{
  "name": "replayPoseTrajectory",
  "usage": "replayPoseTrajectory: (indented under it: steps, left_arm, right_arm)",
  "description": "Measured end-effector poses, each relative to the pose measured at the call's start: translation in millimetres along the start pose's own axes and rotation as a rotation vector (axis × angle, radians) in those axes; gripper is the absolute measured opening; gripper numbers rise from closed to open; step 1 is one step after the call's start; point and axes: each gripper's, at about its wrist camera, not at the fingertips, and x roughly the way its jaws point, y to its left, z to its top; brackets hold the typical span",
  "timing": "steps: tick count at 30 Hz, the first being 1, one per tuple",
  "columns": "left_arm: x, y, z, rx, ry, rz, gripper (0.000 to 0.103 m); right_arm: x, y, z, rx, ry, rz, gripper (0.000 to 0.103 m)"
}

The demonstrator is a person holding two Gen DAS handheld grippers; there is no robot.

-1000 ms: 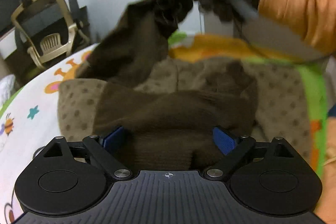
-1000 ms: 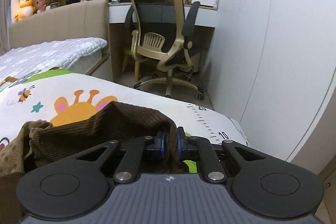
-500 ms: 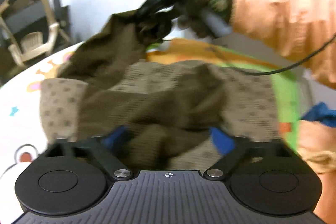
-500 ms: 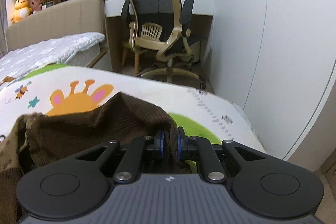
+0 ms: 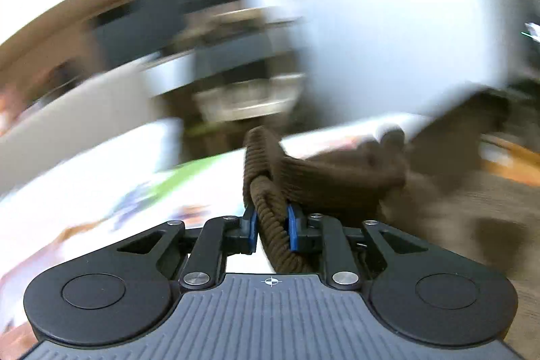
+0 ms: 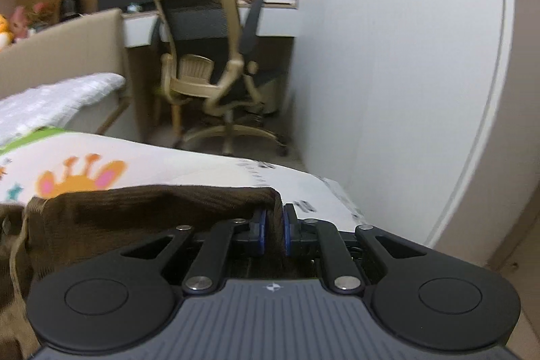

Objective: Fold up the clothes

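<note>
Both claws now pinch the brown sweater (image 5: pixel 324 177); the left claw (image 5: pixel 271 225) was released before.

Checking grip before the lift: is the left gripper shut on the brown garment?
Shut. The left gripper has both blue pads pressed against a ribbed edge of the brown garment.

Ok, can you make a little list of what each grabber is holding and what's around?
left gripper: shut on the ribbed edge of the brown knitted garment
right gripper: shut on another edge of the same garment
surface: giraffe-print play mat
background: office chair by a desk
left view: blurred
</note>
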Motion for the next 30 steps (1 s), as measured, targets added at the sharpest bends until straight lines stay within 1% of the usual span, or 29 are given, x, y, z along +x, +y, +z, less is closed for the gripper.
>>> replayPoseTrajectory:
  steps: [1, 2, 3, 6, 7, 8, 9, 10, 11, 13, 14, 15, 16, 18, 19, 20, 21, 22, 23, 24, 26, 27, 29, 30]
  left_arm:
    - [12.4, 27.8, -4.0, -0.078, 0.034, 0.054, 0.019]
    - [25.0, 51.6, -14.5, -0.15, 0.078, 0.09, 0.019]
    - [34.8, 67.1, -27.3, -0.201, 0.121, 0.107, 0.019]
    - [57.1, 94.0, -69.8, -0.305, 0.245, 0.132, 0.021]
    - [61.2, 99.8, -80.0, -0.341, 0.268, 0.122, 0.024]
    - [63.6, 106.3, -87.4, -0.385, 0.28, 0.11, 0.026]
    - [63.5, 112.8, -90.8, -0.424, 0.276, 0.106, 0.031]
    - [60.8, 117.5, -90.6, -0.447, 0.262, 0.109, 0.033]
    - [57.9, 121.8, -89.6, -0.466, 0.243, 0.114, 0.033]
    - [51.9, 128.9, -83.9, -0.479, 0.17, 0.134, 0.032]
    - [48.9, 132.4, -81.1, -0.485, 0.134, 0.144, 0.032]
    - [46.5, 135.5, -79.7, -0.489, 0.108, 0.158, 0.031]
    - [46.2, 138.0, -81.4, -0.49, 0.114, 0.183, 0.033]
    - [48.2, 143.7, -84.7, -0.505, 0.159, 0.223, 0.034]
    - [47.9, 145.7, -86.8, -0.515, 0.175, 0.236, 0.038]
    - [45.1, 146.4, -87.7, -0.526, 0.174, 0.235, 0.042]
    - [42.2, 147.1, -88.6, -0.538, 0.172, 0.235, 0.056]
    - [39.7, 147.0, -88.7, -0.545, 0.169, 0.229, 0.067]
    - [37.7, 144.7, -86.3, -0.542, 0.16, 0.21, 0.073]
    - [35.7, 142.3, -83.9, -0.538, 0.15, 0.191, 0.079]
    - [31.8, 137.7, -79.2, -0.531, 0.132, 0.153, 0.086]
    - [31.3, 134.3, -75.6, -0.521, 0.123, 0.134, 0.093]
    - [44.0, 117.1, -63.3, -0.438, 0.131, 0.105, 0.095]
    - [52.6, 107.1, -58.6, -0.384, 0.146, 0.104, 0.095]
  right_arm:
    - [5.2, -0.7, -3.7, -0.009, 0.017, -0.009, 0.009]
    - [10.8, -0.6, -7.7, -0.017, 0.037, -0.009, 0.009]
    - [16.5, 0.0, -11.9, -0.026, 0.059, -0.004, 0.009]
    - [32.2, 12.5, -22.6, -0.08, 0.094, -0.004, 0.009]
    - [36.5, 18.0, -23.7, -0.102, 0.097, -0.02, 0.009]
    - [38.7, 22.3, -22.8, -0.116, 0.089, -0.036, 0.009]
    - [38.4, 25.0, -19.2, -0.121, 0.065, -0.053, 0.009]
    - [38.1, 27.8, -15.6, -0.125, 0.042, -0.071, 0.009]
    - [37.8, 30.5, -12.0, -0.13, 0.018, -0.088, 0.009]
    - [36.1, 35.5, -4.5, -0.135, -0.036, -0.115, 0.009]
    - [33.2, 37.0, -0.3, -0.13, -0.074, -0.115, 0.009]
    - [33.9, 38.4, 3.5, -0.129, -0.084, -0.114, 0.009]
    - [40.8, 37.9, 6.0, -0.126, -0.046, -0.112, 0.01]
    - [57.9, 32.7, 9.4, -0.105, 0.062, -0.106, 0.012]
    - [66.5, 30.1, 11.2, -0.094, 0.115, -0.103, 0.023]
    - [70.4, 25.6, 12.0, -0.072, 0.142, -0.104, 0.039]
    - [67.9, 18.6, 11.8, -0.037, 0.132, -0.112, 0.046]
    - [65.5, 11.5, 11.5, -0.002, 0.121, -0.119, 0.056]
    - [63.1, 4.4, 11.2, 0.034, 0.111, -0.126, 0.06]
    - [60.6, -2.6, 11.0, 0.069, 0.101, -0.133, 0.061]
    - [55.8, -16.7, 10.5, 0.139, 0.081, -0.148, 0.061]
    - [52.3, -20.0, 9.9, 0.152, 0.068, -0.154, 0.061]
    - [42.0, -16.8, 8.7, 0.121, 0.038, -0.155, 0.061]
    - [35.0, -16.6, 8.4, 0.121, 0.022, -0.137, 0.061]
